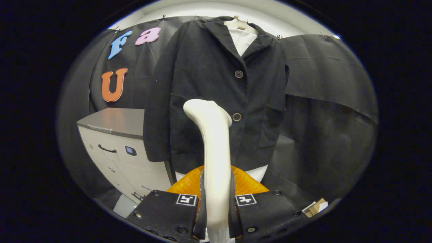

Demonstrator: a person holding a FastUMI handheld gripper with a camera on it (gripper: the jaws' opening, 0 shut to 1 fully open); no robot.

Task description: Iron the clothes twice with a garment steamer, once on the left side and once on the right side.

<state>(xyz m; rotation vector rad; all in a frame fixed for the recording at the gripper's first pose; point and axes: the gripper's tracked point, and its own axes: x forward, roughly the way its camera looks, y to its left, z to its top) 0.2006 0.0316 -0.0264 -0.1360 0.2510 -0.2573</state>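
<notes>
Gripping garment steamer (212,141) handle, gripper (216,209) clenched both sides; head near dark jacket (202,74) front. Risk: handle slipping between fingers, head snagging button (236,117).

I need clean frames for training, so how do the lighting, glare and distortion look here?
Gripper view: fisheye bends the grey metal cabinet; soft glare on the white plastic steamer handle the claw grips; dark button-front jacket sharp and evenly lit.

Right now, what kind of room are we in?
Probably a test booth set up like a laundry corner: black cloth walls, a hanging jacket, a grey cabinet. The claw grips a steamer.
</notes>
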